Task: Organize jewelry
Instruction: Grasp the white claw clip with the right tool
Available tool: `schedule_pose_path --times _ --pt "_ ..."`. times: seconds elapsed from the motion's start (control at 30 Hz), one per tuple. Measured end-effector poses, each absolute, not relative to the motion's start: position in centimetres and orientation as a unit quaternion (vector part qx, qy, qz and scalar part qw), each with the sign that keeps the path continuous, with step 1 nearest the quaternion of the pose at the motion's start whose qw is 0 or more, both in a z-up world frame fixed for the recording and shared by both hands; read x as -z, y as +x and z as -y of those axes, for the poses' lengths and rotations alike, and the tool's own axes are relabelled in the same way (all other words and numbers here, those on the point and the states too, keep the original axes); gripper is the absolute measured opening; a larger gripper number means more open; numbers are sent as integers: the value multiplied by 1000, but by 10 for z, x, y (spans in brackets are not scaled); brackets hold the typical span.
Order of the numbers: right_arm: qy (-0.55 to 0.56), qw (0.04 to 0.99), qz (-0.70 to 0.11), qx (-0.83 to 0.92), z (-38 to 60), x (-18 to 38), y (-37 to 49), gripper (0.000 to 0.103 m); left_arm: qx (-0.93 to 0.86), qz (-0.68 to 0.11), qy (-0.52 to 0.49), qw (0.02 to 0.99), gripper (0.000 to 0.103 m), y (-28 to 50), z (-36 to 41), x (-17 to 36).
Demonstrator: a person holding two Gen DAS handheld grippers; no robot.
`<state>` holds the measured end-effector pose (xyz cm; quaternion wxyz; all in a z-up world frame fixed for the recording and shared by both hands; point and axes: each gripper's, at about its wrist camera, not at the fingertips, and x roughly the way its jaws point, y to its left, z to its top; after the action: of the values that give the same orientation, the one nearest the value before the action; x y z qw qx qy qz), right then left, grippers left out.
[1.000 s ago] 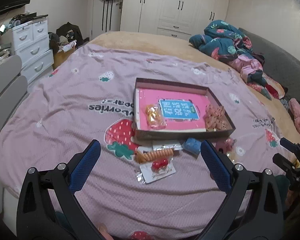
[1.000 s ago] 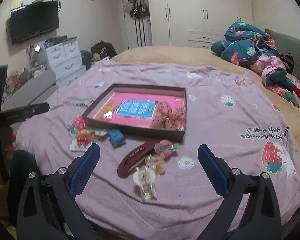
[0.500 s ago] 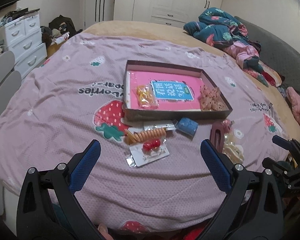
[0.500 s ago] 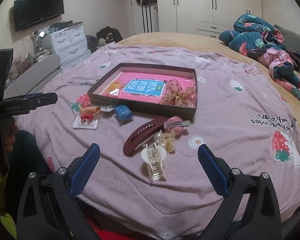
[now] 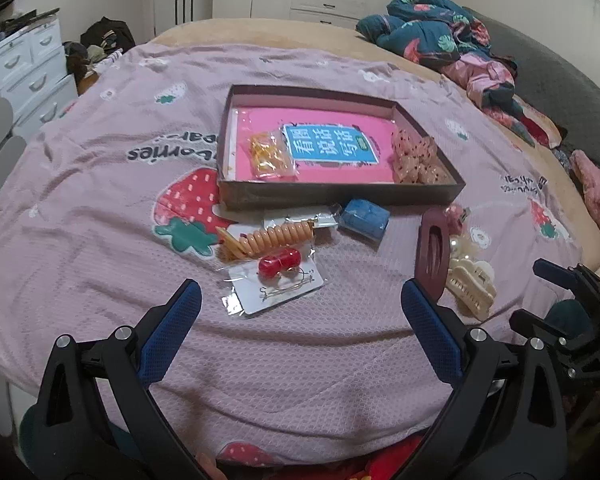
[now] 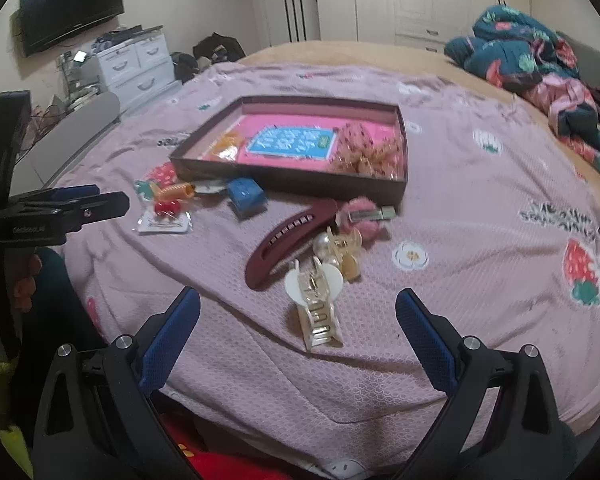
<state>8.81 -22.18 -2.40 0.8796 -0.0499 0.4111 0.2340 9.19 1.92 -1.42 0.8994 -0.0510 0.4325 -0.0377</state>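
The sorting looks barely begun. In the left wrist view, going left to right, the shallow brown box [image 5: 342,196] in the upper middle of the frame holds only a small bag of orange pieces [image 5: 269,156] at its left, a blue printed card [image 5: 330,145] in the centre and a pink dotted scrunchie [image 5: 416,156] at its right.

Everything else lies loose on the bed [image 5: 92,208] below the box's near wall: an orange spiral hair tie [image 5: 266,238], a carded red bead clip [image 5: 278,276] just under it, a blue pouch [image 5: 365,218], then a maroon hair clip [image 5: 432,252], a pink fluffy clip [image 5: 456,214] and a cream claw clip [image 5: 472,284] at the right of the frame.

The left gripper [image 5: 298,308] hangs spread wide and empty below the red bead clip. In the right wrist view the right gripper [image 6: 298,312] is likewise wide open and empty, low in the frame, with the cream claw clip between its fingers' line.

By my reckoning at least six loose pieces remain. The maroon clip, pearl clip [image 6: 340,250] and claw clip touch or overlap, so lifting one may drag another. The box's near wall also stands between the items and its floor.
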Motion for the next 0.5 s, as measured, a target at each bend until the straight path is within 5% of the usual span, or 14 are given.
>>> schedule_pose_path --times 0.3,0.5 --pt "-40 866 -447 -222 220 60 114 95 16 -449 -76 890 93 113 -32 35" --pt "-41 857 -458 -232 213 71 122 75 -3 -466 -94 880 93 135 -40 52"
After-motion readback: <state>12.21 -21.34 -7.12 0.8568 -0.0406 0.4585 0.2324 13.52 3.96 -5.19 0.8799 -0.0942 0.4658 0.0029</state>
